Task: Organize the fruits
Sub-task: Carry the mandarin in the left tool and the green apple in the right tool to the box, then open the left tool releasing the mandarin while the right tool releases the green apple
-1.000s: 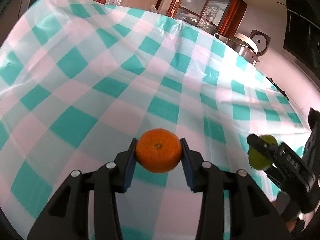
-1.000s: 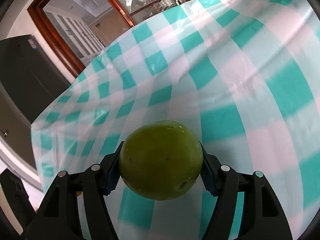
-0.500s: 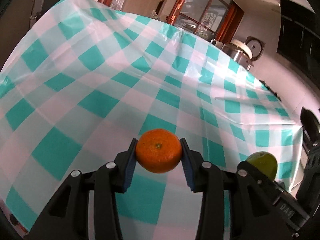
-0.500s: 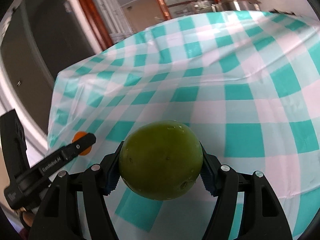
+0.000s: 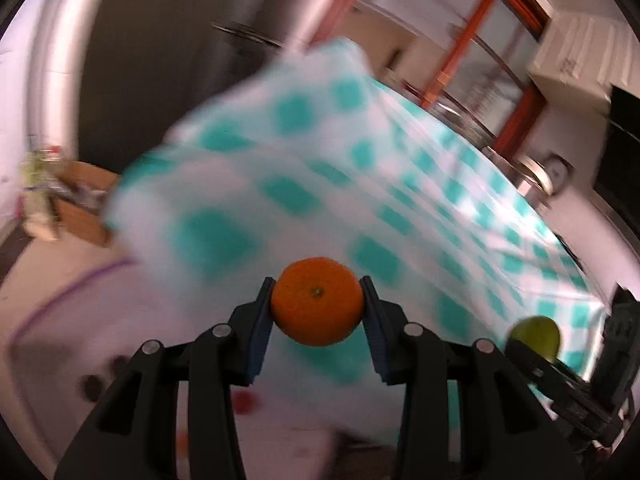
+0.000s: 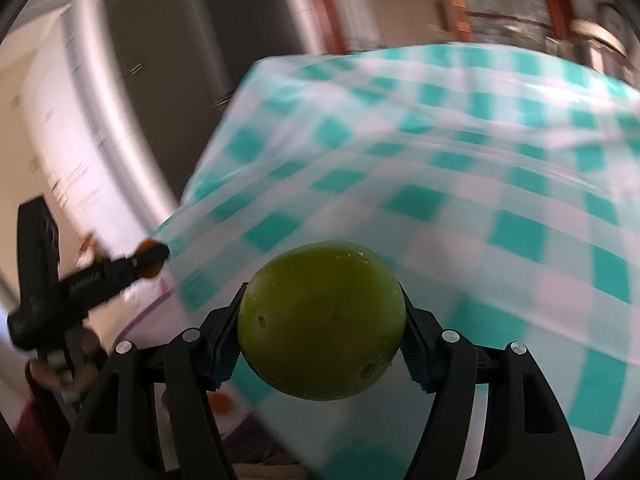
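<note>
Two fruits are in the air at once, one in each gripper, and neither has been set down anywhere. The largest thing in view is the checked tablecloth, teal and white, whose corner and hanging edge fill the middle of both wrist views; it is blurred. To its left, in the left wrist view, lies a pale floor with a brown cardboard box far off, and a few small reddish blobs low down near the fingers, too blurred to name.

The green fruit, round and smooth, is clamped at its sides between the blue pads of the right gripper, held clear of the cloth. In the left wrist view it shows small at the right edge. The smaller orange, a mandarin by the look of it, is pinched the same way in the left gripper, stem scar facing the camera, off the near-left corner of the table.

As a judgement, the task is in its carrying stage: both fruits are picked, both placements remain. No bowl, basket or tray is plainly visible, so where they belong cannot be told; the target probably lies off the table's left side.
</note>
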A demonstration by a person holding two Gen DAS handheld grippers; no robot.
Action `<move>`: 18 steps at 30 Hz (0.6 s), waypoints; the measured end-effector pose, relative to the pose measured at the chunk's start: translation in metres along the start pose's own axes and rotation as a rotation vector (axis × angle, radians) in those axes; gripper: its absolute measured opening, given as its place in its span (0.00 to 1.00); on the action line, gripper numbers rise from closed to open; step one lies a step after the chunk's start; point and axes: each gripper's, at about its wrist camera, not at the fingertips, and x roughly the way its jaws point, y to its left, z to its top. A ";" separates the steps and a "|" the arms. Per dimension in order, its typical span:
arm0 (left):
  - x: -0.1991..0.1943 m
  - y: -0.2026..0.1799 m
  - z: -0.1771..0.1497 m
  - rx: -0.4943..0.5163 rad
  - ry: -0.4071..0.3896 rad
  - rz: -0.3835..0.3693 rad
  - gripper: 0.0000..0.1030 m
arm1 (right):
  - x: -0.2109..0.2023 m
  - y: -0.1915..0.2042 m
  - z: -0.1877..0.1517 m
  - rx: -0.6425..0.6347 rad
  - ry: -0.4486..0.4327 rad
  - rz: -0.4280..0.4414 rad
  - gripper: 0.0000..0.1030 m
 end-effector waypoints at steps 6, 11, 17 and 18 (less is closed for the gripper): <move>-0.025 0.087 -0.015 -0.033 0.027 0.218 0.41 | 0.027 0.091 -0.019 -0.288 0.112 0.164 0.64; 0.017 0.109 -0.037 0.077 0.243 0.367 0.41 | 0.073 0.149 -0.062 -0.516 0.312 0.189 0.64; 0.061 0.100 -0.055 0.192 0.359 0.359 0.41 | 0.132 0.173 -0.117 -0.720 0.527 0.086 0.64; 0.067 0.100 -0.057 0.204 0.368 0.360 0.41 | 0.138 0.172 -0.121 -0.736 0.551 0.074 0.64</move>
